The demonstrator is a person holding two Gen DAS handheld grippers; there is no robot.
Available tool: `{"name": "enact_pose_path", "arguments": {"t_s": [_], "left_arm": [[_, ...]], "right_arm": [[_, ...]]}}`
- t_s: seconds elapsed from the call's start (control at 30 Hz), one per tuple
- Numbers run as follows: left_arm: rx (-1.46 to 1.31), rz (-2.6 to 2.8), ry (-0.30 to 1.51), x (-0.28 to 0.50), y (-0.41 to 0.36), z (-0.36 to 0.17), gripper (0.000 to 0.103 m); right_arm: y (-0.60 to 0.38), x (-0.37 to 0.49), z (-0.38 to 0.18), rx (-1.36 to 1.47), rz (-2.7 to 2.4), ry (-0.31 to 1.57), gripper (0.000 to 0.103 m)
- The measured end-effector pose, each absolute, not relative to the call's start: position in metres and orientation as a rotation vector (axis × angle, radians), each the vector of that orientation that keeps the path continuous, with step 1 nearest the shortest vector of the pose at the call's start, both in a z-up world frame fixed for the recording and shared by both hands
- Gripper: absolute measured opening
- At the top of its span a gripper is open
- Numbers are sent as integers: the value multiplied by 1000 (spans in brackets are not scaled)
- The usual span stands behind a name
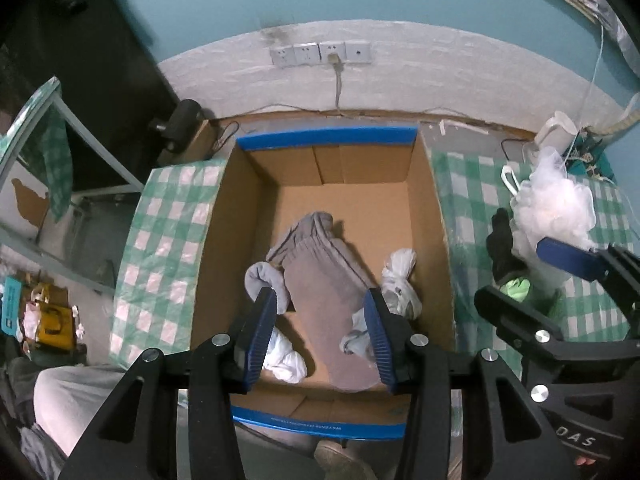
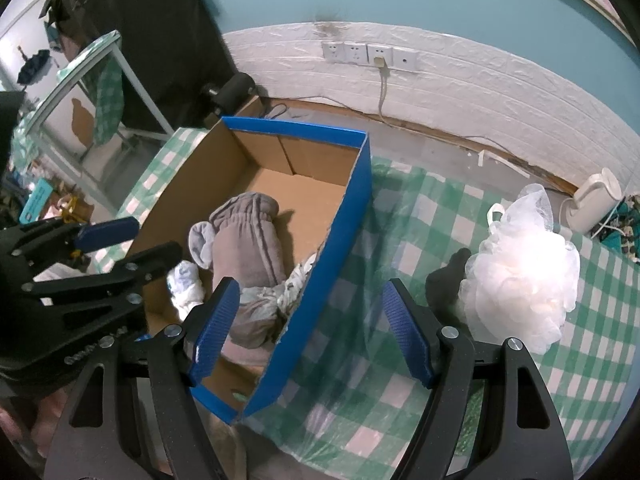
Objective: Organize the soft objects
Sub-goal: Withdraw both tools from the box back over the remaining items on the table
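Left wrist view: the left claw [image 1: 322, 334] gapes empty above the blue-rimmed brown cardboard box [image 1: 326, 140], directly over the grey rolled fleece towel [image 1: 320, 276], suggesting sorted items collect here.

Right wrist view: the right claw [image 2: 310, 330], likewise spread and empty, straddles the box wall; the white mesh bath pouf [image 2: 520, 272] waits right of its fingers on the green-checked tablecloth [image 2: 400, 400], probably next.

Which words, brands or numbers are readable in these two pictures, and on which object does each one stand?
"OAS": white letters, seen upside down and cut off, on the black body of the right gripper.
White print on the blue front edge of the cardboard box: upside down, too small to read.
Raised lettering on the left gripper body: too blurred to read.
Blue card at far left: print unreadable.
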State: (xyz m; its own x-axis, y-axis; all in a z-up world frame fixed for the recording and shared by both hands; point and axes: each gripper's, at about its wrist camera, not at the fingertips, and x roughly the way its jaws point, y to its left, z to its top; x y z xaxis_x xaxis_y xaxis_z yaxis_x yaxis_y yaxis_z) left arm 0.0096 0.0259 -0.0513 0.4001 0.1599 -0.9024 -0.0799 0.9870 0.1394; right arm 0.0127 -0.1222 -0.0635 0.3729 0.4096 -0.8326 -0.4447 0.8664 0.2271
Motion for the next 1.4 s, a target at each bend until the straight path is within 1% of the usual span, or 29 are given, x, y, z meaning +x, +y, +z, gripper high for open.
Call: {"name": "enact_pose_path", "arguments": {"t_s": [0.1, 0.13, 0.2, 0.23, 0.27, 0.3, 0.33, 0.37, 0.43, 0.47, 0.5, 0.53, 0.6, 0.7, 0.73, 1.13, 1.4], "left_arm": [[44, 151, 1167, 12, 29, -51, 45], [-3, 137, 1179, 12, 34, -52, 43], [-9, 136, 1189, 13, 36, -53, 43], [6, 163, 1197, 13, 36, -54, 47], [9, 176, 1206, 13, 37, -54, 53], [-6, 183, 1223, 14, 40, -56, 71], [-26, 184, 1234, 15, 43, -58, 85], [-30, 189, 1242, 15, 45, -59, 87], [-51, 209, 1208, 13, 51, -54, 85], [-55, 223, 1185, 10, 53, -50, 82], [-68, 224, 1163, 8, 55, -44, 73], [-89, 199, 1153, 7, 56, -39, 68], [-121, 185, 1147, 6, 58, -34, 65], [-186, 129, 1127, 5, 59, -31, 54], [-201, 109, 1126, 6, 58, -32, 52], [-169, 90, 1076, 7, 38, -25, 51], [-170, 26, 1116, 12, 11, -32, 51]], "right_arm": [[-123, 12, -64, -38, 548, 1056, 76], [-123, 12, -64, -39, 548, 1055, 76], [-123, 12, -64, -38, 548, 1054, 76], [-123, 13, -64, -36, 547, 1055, 76], [-123, 13, -64, -36, 545, 1056, 76], [-123, 13, -64, -34, 544, 1056, 76], [-123, 13, -64, -33, 543, 1054, 76], [-124, 12, -64, -32, 544, 1053, 76], [-124, 12, -64, -32, 545, 1052, 76], [-125, 12, -64, -32, 546, 1051, 76], [-126, 12, -64, -31, 546, 1051, 76], [-125, 12, -64, -30, 545, 1051, 76], [-126, 12, -63, -29, 545, 1049, 76], [-127, 12, -63, -28, 545, 1048, 76], [-128, 12, -63, -27, 545, 1049, 76], [-155, 9, -58, 13, 507, 1022, 76], [-195, 1, -58, 41, 444, 1017, 76]]}}
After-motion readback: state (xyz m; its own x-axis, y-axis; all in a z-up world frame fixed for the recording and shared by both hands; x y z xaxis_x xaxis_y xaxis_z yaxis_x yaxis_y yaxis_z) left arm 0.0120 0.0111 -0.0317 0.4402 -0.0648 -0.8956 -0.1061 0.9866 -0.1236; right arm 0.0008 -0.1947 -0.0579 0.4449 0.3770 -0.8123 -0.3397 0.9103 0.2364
